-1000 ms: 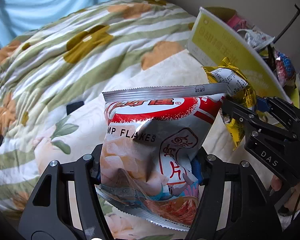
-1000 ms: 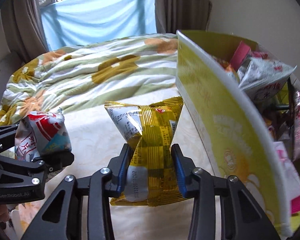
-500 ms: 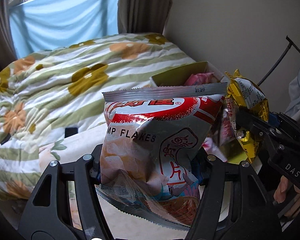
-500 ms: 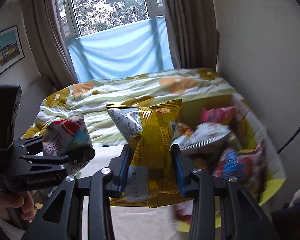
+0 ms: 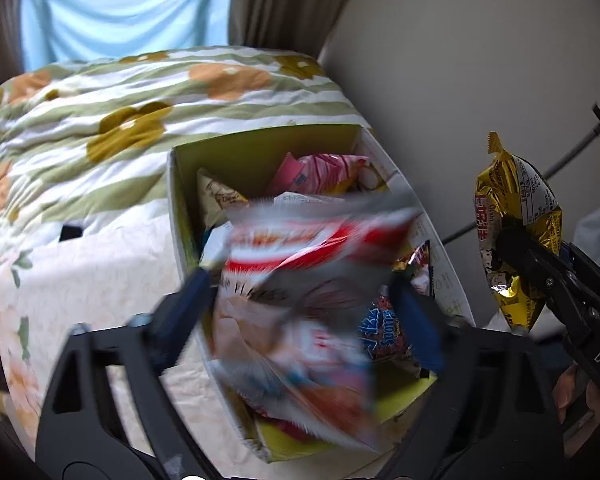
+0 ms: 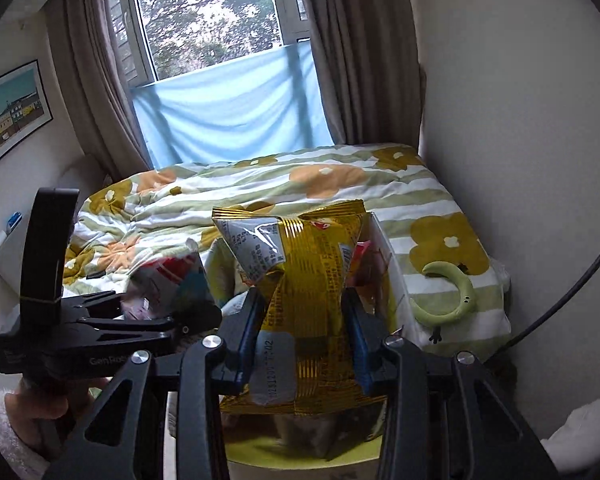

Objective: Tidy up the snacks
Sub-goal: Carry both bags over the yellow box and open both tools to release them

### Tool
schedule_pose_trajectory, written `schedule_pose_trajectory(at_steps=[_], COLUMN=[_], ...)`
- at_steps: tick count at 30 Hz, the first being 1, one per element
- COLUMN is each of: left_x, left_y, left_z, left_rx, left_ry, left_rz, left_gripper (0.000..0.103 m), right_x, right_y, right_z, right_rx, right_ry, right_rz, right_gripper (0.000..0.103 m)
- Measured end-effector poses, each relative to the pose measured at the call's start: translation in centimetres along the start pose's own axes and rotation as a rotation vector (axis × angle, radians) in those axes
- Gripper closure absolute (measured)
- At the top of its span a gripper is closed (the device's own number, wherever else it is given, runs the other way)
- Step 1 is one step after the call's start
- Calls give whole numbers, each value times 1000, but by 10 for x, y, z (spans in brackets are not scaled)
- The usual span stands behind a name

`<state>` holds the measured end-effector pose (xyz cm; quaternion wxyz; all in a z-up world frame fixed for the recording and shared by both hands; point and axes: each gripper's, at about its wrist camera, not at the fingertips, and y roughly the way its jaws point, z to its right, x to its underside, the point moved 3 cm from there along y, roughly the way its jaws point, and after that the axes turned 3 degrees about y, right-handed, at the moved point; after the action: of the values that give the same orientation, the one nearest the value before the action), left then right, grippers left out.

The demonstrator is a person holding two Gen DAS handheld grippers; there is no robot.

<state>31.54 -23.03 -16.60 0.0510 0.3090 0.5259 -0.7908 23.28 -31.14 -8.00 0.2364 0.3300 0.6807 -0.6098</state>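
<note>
A red-and-white shrimp flakes bag (image 5: 300,300) is blurred between the fingers of my left gripper (image 5: 300,284), right above the yellow snack box (image 5: 260,148). The jaws are opening and stand wide, with the pads clear of the bag. The box holds several snack packets. My right gripper (image 6: 304,312) is shut on a gold foil snack bag (image 6: 308,280), held upright over the box's near end (image 6: 384,256). In the left wrist view the gold bag (image 5: 516,216) hangs to the right of the box. The right wrist view has the left gripper (image 6: 172,312) at the left with the shrimp bag (image 6: 168,280).
The box sits on a bed with a flowered, green-striped duvet (image 5: 100,128). A pale wall (image 5: 460,80) runs close along the right. A green crescent-shaped thing (image 6: 452,292) lies on the duvet right of the box. A hand in a fluffy sleeve (image 6: 4,412) holds the left gripper.
Both grippers rose and swung from the bed to above the box. The left jaws spread wide and the shrimp flakes bag came loose, blurred. The right gripper kept its hold on the gold bag.
</note>
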Motion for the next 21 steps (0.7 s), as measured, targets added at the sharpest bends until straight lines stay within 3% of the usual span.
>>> schedule_pose_trajectory(at_steps=[11, 21], left_x=[36, 42], left_y=[-39, -59], left_z=[-20, -37], left_rx=[-134, -243], left_ry=[-70, -93], left_rz=[38, 58], left_gripper=[1, 1], right_x=[-4, -16], right_y=[8, 53], right_z=[26, 41], right_rx=[-89, -144], right_ry=[-16, 30], right_rz=[-34, -147], right_gripper=[66, 62])
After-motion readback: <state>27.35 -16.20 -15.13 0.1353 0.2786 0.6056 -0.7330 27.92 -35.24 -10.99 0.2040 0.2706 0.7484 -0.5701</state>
